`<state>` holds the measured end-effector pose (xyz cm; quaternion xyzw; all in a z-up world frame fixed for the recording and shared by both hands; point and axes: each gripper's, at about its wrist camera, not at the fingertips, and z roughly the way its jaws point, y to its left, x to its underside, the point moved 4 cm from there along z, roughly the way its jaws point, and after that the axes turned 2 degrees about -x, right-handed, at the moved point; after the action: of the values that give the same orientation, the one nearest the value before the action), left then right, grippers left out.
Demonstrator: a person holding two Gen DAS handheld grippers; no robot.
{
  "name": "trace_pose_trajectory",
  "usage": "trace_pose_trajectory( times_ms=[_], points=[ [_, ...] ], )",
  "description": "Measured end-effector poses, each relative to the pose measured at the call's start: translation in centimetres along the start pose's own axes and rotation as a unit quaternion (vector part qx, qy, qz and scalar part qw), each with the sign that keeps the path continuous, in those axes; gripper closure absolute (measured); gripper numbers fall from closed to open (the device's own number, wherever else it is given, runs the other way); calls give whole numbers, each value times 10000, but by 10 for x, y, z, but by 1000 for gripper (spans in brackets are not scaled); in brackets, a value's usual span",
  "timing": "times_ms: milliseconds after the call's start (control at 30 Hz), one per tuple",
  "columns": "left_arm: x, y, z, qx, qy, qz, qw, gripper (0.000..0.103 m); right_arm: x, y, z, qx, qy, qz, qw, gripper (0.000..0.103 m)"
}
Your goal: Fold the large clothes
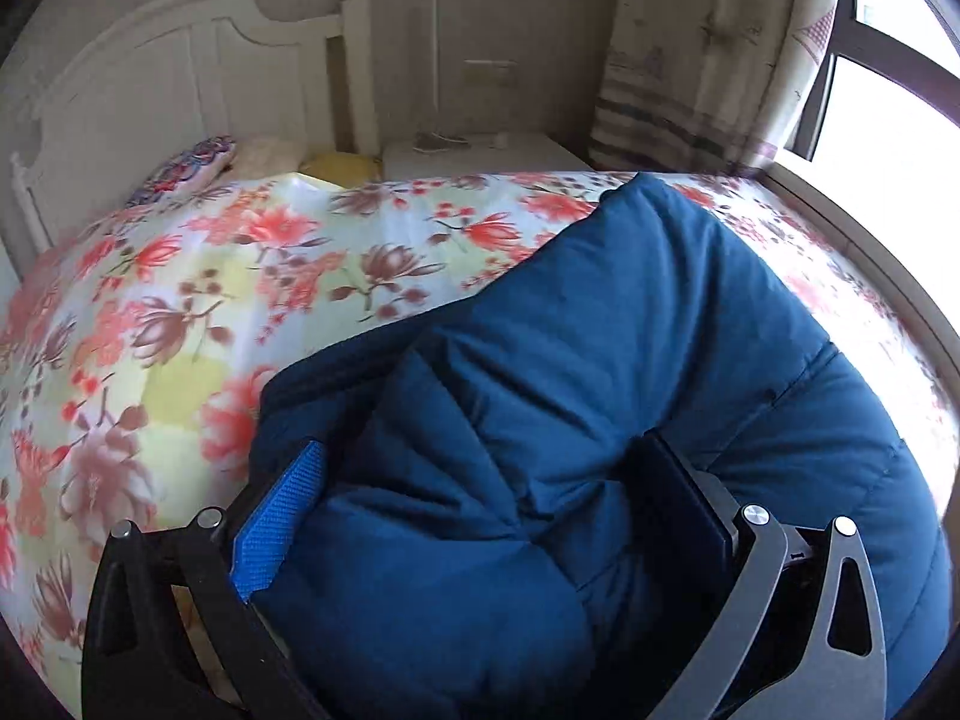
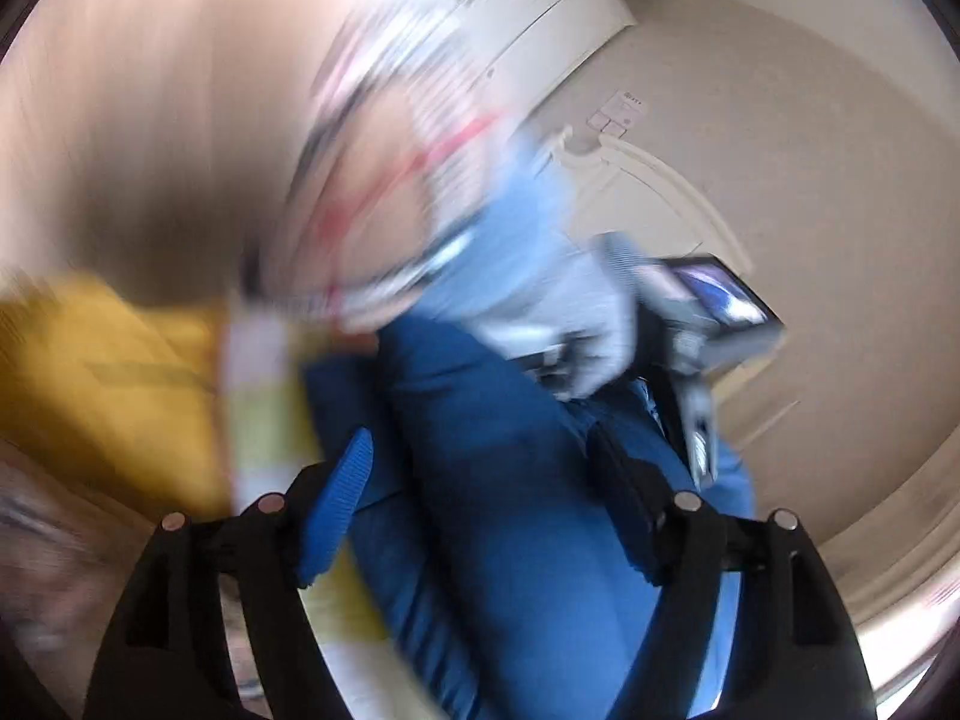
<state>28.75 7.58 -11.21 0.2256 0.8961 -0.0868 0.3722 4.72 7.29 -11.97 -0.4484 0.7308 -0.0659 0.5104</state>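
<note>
Navy blue and puffy, the quilted coat (image 1: 600, 360) is bunched up on the bed (image 1: 180, 312), over toward the window side of the floral bedspread. I'd say the folding is somewhere in the middle. The coat is gathered into a thick roll rather than spread flat, but it's nowhere near a tidy stack yet. There are fat creases running every direction and one lobe sticks out toward the headboard (image 1: 150, 60). Evening that out and pressing it down is what I'd guess is left.

The left gripper (image 1: 480, 498) has its jaws standing wide with a big wad of the padded fabric stuffed between them. The cloth fills the gap and presses on both pads, so it looks clenched on the coat. The right gripper (image 2: 486, 498) is harder to call. That view is badly smeared, and its jaws are spread wide with the blue coat (image 2: 510, 540) running up between them. I can't see the pads actually biting in, so I read it as released, just straddling the fabric. In the same view there's a gloved hand (image 2: 564, 324) on the other gripper, sitting on top of the coat.

Around it are a patterned pillow (image 1: 186, 171) and a yellow cushion (image 1: 339, 167) up by the headboard, a white nightstand (image 1: 480, 156), a curtain (image 1: 708, 60), and the window (image 1: 888, 90). Nothing really blocks the bed surface. The coat's own bulk is the obstacle, since stuffing like that springs back.
</note>
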Motion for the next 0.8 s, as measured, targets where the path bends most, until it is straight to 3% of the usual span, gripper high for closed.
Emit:
trace_pose_trajectory(
  times_ms=[67, 100, 200, 267, 367, 433, 467, 533, 667, 700, 800],
  points=[
    [4, 1, -1, -174, -120, 10, 9998, 4, 3, -29, -27, -327, -333, 742, 9961, 34],
    [4, 0, -2, -206, -145, 15, 9997, 4, 6, -55, -38, -320, -515, 1227, 9906, 41],
    [5, -1, -1, -201, -162, 8, 9997, 4, 25, -124, -58, -73, -774, 2538, 9641, 49],
    [4, -1, -1, -159, -163, -24, 9997, 4, 29, -152, -50, 222, -646, 2972, 9524, 49],
    [2, 0, -1, -82, -155, -77, 9998, 4, 33, -143, -24, -11, -398, 3025, 9523, 48],
    [2, 2, -1, -37, -170, -110, 9998, 4, 34, -92, 21, -422, 250, 2496, 9671, 46],
    [3, 4, -2, -25, -205, -130, 9997, 4, 33, -68, 26, 69, 183, 1953, 9806, 46],
    [6, 7, -5, -77, -286, -190, 9994, 4, 27, -56, 35, 225, 237, 1564, 9872, 47],
    [6, 5, -8, -345, -344, -158, 9987, 4, 29, -89, 24, -767, 292, 2053, 9753, 51],
    [6, 5, -8, -423, -356, -161, 9983, 4, 32, -104, 22, -809, 242, 2186, 9722, 51],
    [7, 8, -10, -497, -388, -245, 9977, 4, 39, -144, 13, -395, 81, 2369, 9707, 51]
  ],
)
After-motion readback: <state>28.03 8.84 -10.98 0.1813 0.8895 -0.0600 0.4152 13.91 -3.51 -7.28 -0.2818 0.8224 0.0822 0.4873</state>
